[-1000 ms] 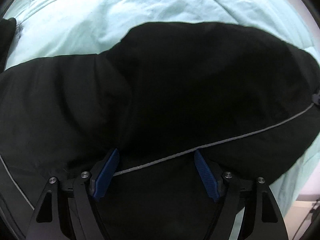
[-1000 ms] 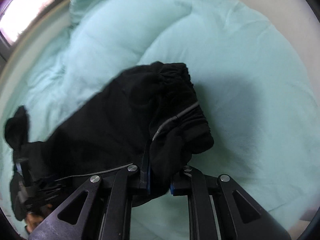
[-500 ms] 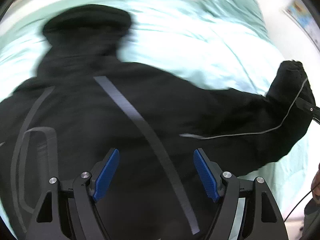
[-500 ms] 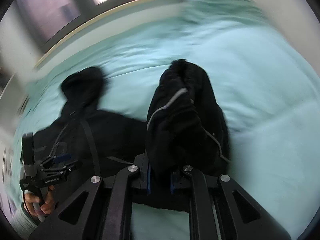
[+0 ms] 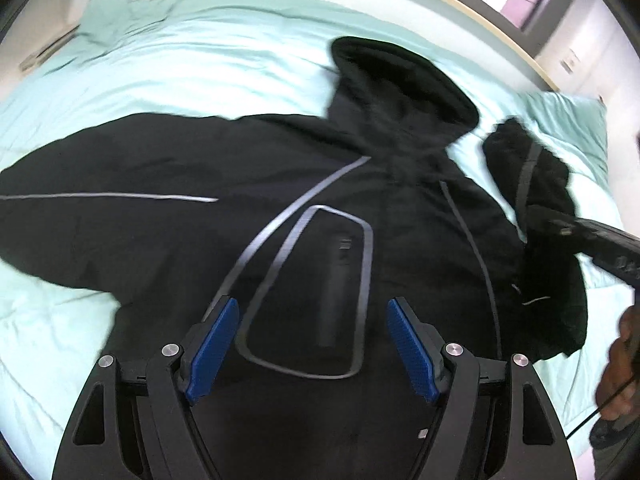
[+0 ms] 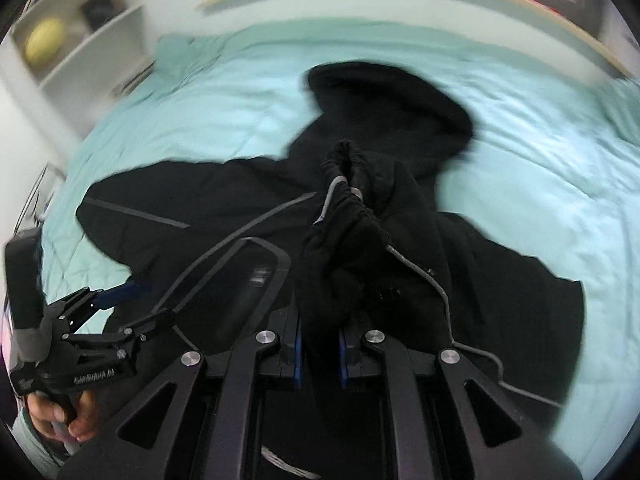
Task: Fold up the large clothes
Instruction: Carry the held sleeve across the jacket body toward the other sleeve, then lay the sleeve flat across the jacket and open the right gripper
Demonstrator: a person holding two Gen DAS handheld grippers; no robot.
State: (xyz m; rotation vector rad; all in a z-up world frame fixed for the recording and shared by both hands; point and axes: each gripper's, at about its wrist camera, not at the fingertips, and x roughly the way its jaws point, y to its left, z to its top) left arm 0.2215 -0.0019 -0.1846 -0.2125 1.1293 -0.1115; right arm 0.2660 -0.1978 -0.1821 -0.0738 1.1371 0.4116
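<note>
The gathered black sleeve cuff [image 6: 344,216] had been swung inward over the black hooded jacket with grey piping [image 5: 280,208], spread on the pale green quilt [image 5: 180,64]. The right gripper [image 6: 320,354] was clamped on the cuff; the left gripper [image 5: 312,344] was held open, empty. The bunched sleeve could be dropped crooked.

A black hooded jacket [image 5: 168,184] with grey reflective stripes lay spread flat beneath the wide-open left gripper [image 5: 312,344], hood [image 5: 404,88] farthest from it. One bunched sleeve cuff [image 6: 344,216] stood pinched in the right gripper [image 6: 320,352], raised above the jacket's body.
</note>
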